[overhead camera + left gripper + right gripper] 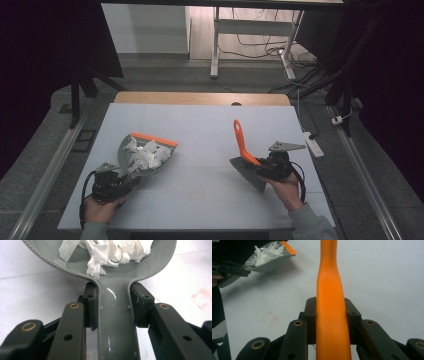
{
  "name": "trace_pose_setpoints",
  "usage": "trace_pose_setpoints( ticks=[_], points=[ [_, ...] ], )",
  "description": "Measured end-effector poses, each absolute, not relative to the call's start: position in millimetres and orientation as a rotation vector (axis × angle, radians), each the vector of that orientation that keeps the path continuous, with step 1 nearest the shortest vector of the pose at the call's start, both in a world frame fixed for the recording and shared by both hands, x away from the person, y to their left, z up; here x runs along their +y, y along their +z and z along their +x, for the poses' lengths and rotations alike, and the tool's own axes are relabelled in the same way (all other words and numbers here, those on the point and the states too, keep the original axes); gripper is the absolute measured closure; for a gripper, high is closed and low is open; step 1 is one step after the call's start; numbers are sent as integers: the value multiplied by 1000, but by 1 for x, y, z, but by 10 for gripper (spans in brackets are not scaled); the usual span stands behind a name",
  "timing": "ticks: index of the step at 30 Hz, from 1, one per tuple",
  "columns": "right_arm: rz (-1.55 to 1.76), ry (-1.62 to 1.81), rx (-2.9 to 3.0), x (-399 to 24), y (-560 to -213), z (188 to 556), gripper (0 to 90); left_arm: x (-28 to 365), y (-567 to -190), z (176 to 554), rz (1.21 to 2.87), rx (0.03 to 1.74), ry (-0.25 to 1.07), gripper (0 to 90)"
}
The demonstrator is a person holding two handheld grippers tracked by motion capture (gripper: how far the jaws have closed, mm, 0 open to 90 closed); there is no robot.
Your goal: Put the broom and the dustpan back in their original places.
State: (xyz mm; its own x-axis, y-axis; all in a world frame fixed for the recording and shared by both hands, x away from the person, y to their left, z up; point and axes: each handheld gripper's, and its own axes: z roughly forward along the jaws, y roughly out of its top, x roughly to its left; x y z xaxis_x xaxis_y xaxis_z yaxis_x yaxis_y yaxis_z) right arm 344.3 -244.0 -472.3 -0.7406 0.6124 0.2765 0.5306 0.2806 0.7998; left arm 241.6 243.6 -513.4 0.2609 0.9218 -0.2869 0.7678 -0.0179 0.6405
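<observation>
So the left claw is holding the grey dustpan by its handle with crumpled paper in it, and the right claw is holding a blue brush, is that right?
Nearly. The brush in the right claw has an orange handle, not blue; the right gripper view shows it. The left claw does grip the grey dustpan holding crumpled paper.

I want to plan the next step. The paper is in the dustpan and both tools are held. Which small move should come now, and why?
Probably keep the dustpan level and carry it away to empty: the crumpled paper sits loose inside, the left gripper clamps its handle, and the right gripper holds the brush apart.
</observation>
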Motion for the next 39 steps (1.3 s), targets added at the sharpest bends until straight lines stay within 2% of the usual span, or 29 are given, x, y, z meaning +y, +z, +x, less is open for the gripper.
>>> trace_pose_setpoints(
  ticks=[7,16,24,28,33,36,39],
  points=[
    [1219,1459,2463,-258,-483,347,697,233,-520,251,1742,1629,276,617],
    [1339,1406,2504,-259,-495,352,697,227,-533,266,1747,1699,265,617],
    [1361,1317,2478,-262,-500,355,691,225,-535,270,1743,1694,267,603],
    [1331,1269,2461,-263,-501,357,676,223,-534,271,1781,1680,272,466],
    [1345,1241,2452,-267,-503,361,636,224,-531,269,1791,1684,304,369],
    [1337,1191,2448,-268,-505,363,578,224,-529,266,1807,1680,339,306],
    [1347,1118,2446,-269,-507,365,520,226,-524,262,1812,1662,373,285]
  ],
)
